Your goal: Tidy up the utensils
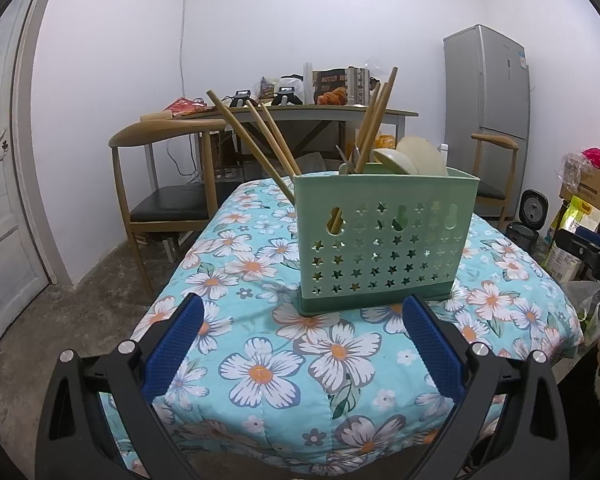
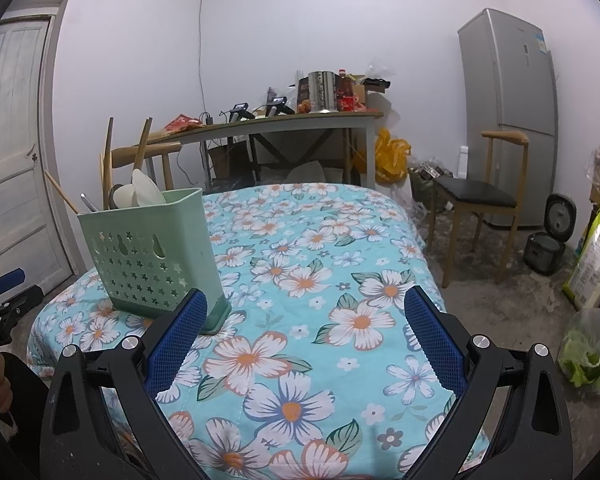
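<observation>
A pale green utensil caddy with star-shaped holes stands upright on the floral tablecloth. Several wooden chopsticks lean out of its left end, more chopsticks stand near the middle, and cream spoons and a metal utensil poke out on the right. My left gripper is open just in front of the caddy, nothing between its blue pads. In the right wrist view the caddy sits at the left, and my right gripper is open over bare cloth to its right.
Behind the table are a wooden chair, a cluttered desk, a grey fridge and a second chair. A rice cooker, bags and boxes lie on the floor at right. A door is on the left.
</observation>
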Motion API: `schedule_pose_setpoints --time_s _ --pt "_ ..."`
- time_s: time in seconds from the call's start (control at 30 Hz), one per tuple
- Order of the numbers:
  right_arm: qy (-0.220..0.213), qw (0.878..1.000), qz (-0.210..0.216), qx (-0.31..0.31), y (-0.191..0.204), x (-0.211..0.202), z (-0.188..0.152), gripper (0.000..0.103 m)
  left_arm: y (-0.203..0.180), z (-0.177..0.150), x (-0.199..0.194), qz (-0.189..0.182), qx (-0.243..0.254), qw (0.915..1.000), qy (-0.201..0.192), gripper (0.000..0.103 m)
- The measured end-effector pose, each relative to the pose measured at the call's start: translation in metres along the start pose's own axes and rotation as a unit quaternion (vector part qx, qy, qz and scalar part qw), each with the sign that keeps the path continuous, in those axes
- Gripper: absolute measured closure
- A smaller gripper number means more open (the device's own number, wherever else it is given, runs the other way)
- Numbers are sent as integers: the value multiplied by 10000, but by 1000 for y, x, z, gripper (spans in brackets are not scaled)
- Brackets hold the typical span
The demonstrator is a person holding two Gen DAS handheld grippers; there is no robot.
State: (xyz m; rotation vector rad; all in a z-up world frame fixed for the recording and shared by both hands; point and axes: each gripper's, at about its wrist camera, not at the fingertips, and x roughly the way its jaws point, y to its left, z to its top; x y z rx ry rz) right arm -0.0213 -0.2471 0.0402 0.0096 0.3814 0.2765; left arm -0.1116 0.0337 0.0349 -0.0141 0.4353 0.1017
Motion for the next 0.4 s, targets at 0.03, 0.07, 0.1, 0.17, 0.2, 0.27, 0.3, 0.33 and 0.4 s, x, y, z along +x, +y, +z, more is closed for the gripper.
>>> schedule_pose_setpoints --time_s 0.03,0.07,0.1,0.17,0.2,0.27,0.3,0.33,0.4 --pt "-5 10000 7 -5 0 0 0 8 1 0 0 -15 -21 10000 6 6" --pt "-4 10000 12 -9 0 0 0 8 2 0 0 -36 -41 10000 7 6" --pt "-2 10000 4 -20 1 0 0 8 2 0 -1 -85 -54 9999 -4 6" --pt "3 10000 13 -18 1 0 0 8 2 -1 0 -193 -49 9998 24 6" --pt "5 10000 15 -18 1 0 0 8 1 -1 1 -134 -28 9999 69 6" --pt "7 10000 18 -25 1 0 0 8 0 0 6 -80 -15 9998 186 6" --pt "9 10000 15 -34 1 0 0 8 0 0 8 -98 -28 9996 252 6" --pt "8 10000 18 -34 1 0 1 8 1 0 9 -105 -42 9996 275 6" --pt "13 10000 19 -45 1 0 1 8 3 0 8 -128 -91 9995 265 6"
